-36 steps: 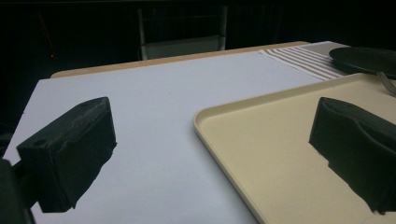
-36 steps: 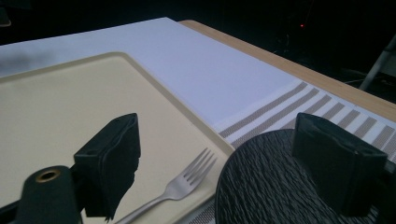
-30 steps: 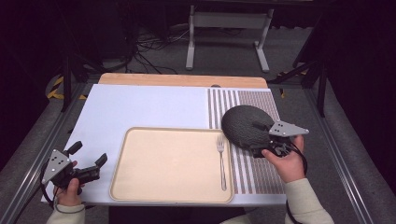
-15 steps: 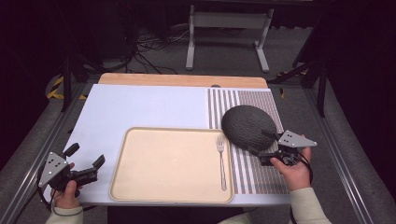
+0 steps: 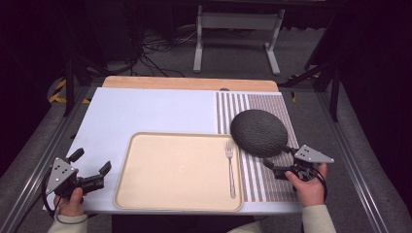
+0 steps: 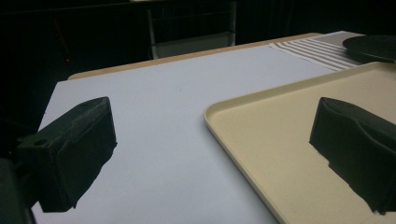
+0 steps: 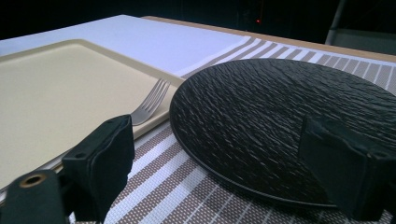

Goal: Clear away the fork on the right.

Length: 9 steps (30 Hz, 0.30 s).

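Matt rough black plate (image 7: pixel 280 121); shiny metal fork (image 7: pixel 149 105).

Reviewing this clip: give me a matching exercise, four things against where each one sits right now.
Things:
1. fork
2. black plate
3. left gripper
4. right gripper

Places:
A. on the striped mat
B. open, beside the tray's left edge
C. along the tray's right side
D. open, at the plate's near rim

Pairs: 1-C, 2-A, 3-B, 4-D

One black plate (image 5: pixel 258 132); one fork (image 5: pixel 231 167); one beige tray (image 5: pixel 145 194); one striped placemat (image 5: pixel 233 104); two hand-held grippers.
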Available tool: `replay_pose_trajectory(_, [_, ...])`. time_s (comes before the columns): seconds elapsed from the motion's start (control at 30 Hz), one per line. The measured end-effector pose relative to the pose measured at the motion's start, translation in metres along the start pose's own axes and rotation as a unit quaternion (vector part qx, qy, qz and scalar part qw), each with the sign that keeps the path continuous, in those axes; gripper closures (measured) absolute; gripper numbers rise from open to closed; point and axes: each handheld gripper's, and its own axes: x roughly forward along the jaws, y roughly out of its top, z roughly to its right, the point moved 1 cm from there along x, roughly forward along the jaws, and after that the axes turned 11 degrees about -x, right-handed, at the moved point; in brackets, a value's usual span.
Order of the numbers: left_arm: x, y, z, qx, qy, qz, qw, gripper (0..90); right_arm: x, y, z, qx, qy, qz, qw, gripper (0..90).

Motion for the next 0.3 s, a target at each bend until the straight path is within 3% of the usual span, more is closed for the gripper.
replay_pose_trajectory(0.13, [0.0002,-0.0005,-0.0009,-0.003,-0.005,-0.001,1.0,0.8,-0.0008,0.0001,-0.0002,0.002,0.0,0.001,1.0,11.3])
replay_pose_trajectory(0.3, [-0.0008,-0.0007,-0.0048,-0.025,-0.017,0.001,0.9995,0.3,-0.0008,0.0021,-0.0009,0.001,-0.001,0.003,1.0,11.2])
